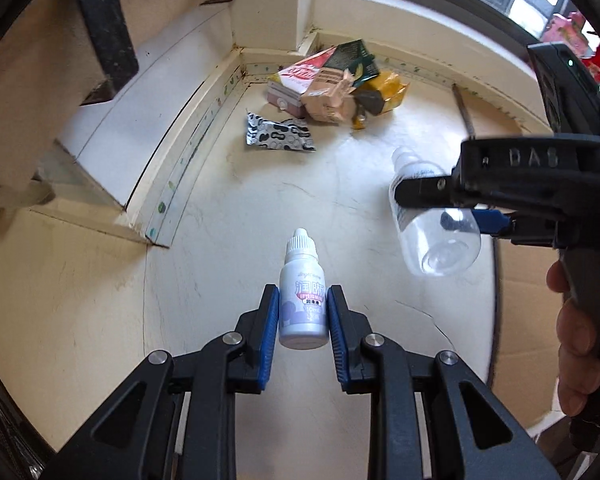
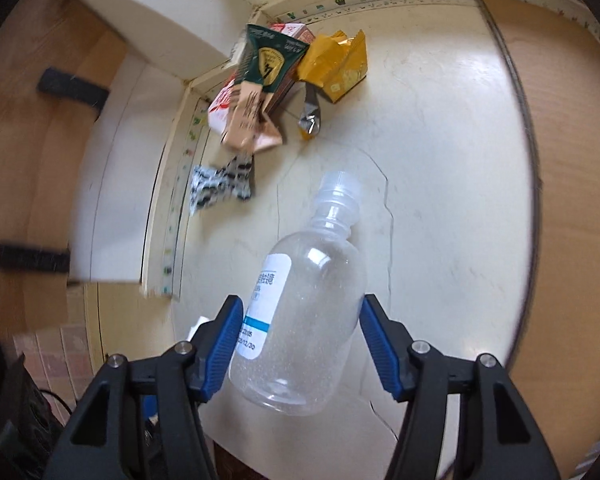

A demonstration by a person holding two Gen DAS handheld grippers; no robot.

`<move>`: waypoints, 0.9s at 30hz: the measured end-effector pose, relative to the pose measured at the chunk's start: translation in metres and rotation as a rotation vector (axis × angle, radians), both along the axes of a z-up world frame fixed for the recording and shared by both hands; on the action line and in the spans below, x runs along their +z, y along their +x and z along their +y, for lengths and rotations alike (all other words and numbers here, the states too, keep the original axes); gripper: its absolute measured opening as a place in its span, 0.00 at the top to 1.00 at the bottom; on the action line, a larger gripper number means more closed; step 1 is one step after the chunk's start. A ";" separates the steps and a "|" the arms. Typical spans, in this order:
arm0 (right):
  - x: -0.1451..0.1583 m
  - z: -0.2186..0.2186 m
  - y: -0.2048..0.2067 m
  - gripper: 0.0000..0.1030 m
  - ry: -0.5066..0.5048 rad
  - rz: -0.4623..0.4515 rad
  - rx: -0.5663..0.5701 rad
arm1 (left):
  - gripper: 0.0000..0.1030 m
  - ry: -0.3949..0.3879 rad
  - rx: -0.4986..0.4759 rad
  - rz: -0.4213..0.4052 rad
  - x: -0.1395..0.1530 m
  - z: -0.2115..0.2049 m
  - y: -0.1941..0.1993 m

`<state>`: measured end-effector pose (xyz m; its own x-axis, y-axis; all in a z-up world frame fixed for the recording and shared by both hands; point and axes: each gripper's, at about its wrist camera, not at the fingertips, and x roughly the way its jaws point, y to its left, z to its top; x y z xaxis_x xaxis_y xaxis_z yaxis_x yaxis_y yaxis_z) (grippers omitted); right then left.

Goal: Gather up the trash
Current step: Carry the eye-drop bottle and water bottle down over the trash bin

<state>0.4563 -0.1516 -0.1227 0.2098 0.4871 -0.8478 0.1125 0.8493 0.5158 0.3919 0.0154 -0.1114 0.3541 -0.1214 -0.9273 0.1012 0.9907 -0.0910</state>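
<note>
Your left gripper (image 1: 303,312) has its jaws clenched on a small white dropper bottle (image 1: 303,300), held upright by its lower body with the cap pointing away from you, above the pale floor (image 1: 260,208). The blue pads touch only the bottom half of that smooth round bottle, so I judge it could swivel or slide out if you tilt or swing it quickly.

Ahead of it, in the corner where the skirting meets, lies the trash pile (image 1: 332,84): crumpled cartons, a green packet, a yellow wrapper, and a black-and-white foil wrapper (image 1: 278,134) lying slightly apart, nearer you. Neither bottle has reached the pile; both are carried in the air, well short of it.

Your right gripper (image 2: 300,344) holds a clear empty plastic bottle (image 2: 300,312), tilted, with its open neck aimed towards the pile. In the right wrist view, the left pad is against the label, but a sliver of gap seems to show at the right pad, so the hold looks loose. A thin-walled bottle like this may buckle under pressure or roll free, and could bounce away from the corner if released high.
</note>
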 end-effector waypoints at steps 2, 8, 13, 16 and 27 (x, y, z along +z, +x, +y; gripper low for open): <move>0.010 -0.003 -0.020 0.42 -0.007 -0.017 0.016 | 0.78 -0.026 -0.018 -0.017 0.013 -0.004 -0.017; 0.044 -0.016 -0.097 0.42 -0.028 -0.079 0.067 | 0.78 -0.096 -0.069 -0.061 0.041 -0.012 -0.070; 0.068 -0.021 -0.164 0.42 -0.043 -0.117 0.097 | 0.78 -0.156 -0.096 -0.086 0.065 -0.013 -0.127; 0.075 -0.025 -0.203 0.42 -0.047 -0.118 0.108 | 0.78 -0.192 -0.112 -0.097 0.073 -0.010 -0.161; 0.054 -0.021 -0.331 0.42 -0.050 -0.066 0.099 | 0.78 -0.236 -0.143 -0.067 0.057 0.013 -0.274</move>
<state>0.1250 -0.1725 -0.0684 0.2189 0.4656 -0.8575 -0.0058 0.8794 0.4761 0.1184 0.0282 -0.0545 0.3777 -0.3838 -0.8426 0.2518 0.9183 -0.3055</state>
